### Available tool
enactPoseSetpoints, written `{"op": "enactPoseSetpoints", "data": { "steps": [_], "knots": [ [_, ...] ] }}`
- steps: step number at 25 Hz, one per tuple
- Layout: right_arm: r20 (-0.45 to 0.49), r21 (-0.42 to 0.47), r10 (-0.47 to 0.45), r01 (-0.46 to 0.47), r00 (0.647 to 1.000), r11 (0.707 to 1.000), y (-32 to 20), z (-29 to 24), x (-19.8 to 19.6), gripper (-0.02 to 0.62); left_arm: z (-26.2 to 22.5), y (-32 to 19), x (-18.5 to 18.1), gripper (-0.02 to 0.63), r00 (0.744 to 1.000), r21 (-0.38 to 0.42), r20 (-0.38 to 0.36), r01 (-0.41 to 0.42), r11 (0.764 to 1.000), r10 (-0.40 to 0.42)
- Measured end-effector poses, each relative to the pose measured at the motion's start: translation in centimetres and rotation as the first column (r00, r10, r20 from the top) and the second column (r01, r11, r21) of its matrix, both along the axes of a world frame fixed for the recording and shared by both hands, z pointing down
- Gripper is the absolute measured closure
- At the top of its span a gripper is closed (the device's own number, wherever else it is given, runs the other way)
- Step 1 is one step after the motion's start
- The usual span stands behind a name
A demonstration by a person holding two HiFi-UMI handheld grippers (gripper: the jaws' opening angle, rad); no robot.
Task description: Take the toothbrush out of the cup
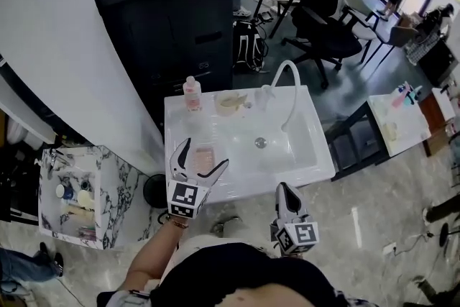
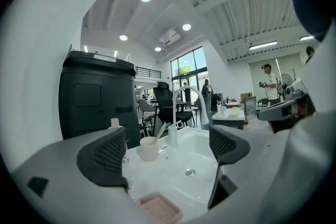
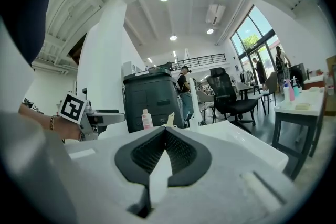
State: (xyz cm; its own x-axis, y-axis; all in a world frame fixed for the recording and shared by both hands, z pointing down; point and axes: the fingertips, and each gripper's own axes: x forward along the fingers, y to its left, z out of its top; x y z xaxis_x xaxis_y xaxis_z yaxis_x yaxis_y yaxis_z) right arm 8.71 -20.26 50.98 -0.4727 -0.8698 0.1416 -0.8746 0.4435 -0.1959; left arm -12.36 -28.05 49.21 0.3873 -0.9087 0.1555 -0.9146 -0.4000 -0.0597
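A cream cup (image 1: 230,103) stands on the back ledge of the white sink (image 1: 305,162), left of the faucet (image 1: 290,80). In the left gripper view the cup (image 2: 149,148) holds a pale toothbrush (image 2: 159,131) that leans to the right. My left gripper (image 1: 200,161) hovers open over the sink's front left, well short of the cup, with nothing between its fingers (image 2: 106,159). My right gripper (image 1: 286,193) is shut and empty at the sink's front edge; past its tips (image 3: 165,132) the toothbrush head (image 3: 170,119) just shows.
A pink soap dish (image 1: 205,154) lies below the left gripper. A pink bottle (image 1: 192,93) stands left of the cup. A black cabinet (image 1: 172,11) rises behind the sink, an office chair (image 1: 323,11) beyond. A marble stand (image 1: 77,192) is at the left.
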Motion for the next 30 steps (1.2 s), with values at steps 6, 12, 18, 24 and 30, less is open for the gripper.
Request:
{"op": "enactPoseSetpoints", "data": {
  "steps": [6,12,18,24,30],
  "knots": [
    [0.003,-0.02,0.019,-0.019,1.0,1.0,-2.6,0.4,2.2,0.591,1.3,-5.5,2.0,0.114,1.0,-0.002,0.027,0.0,1.0,0.0],
    [-0.016,-0.033,-0.005,0.005,1.0,0.999,-5.2,-0.3,3.2,0.591,3.8,-11.2,3.2,0.114,1.0,-0.046,0.013,0.026,0.999,-0.025],
    [-0.021,-0.073,-0.009,0.008,1.0,0.997,-6.3,0.5,4.1,0.591,7.3,-16.5,4.0,0.115,0.995,-0.111,0.096,0.046,0.993,-0.035],
    [-0.024,-0.079,0.026,-0.028,0.999,0.996,-7.1,0.4,5.5,0.591,10.7,-21.3,3.8,0.115,0.985,-0.179,0.159,0.093,0.979,-0.065],
    [-0.035,-0.097,0.058,-0.061,0.998,0.993,-7.8,0.3,6.8,0.591,12.0,-24.9,4.0,0.115,0.983,-0.211,0.173,0.093,0.973,-0.056]
  ]
}}
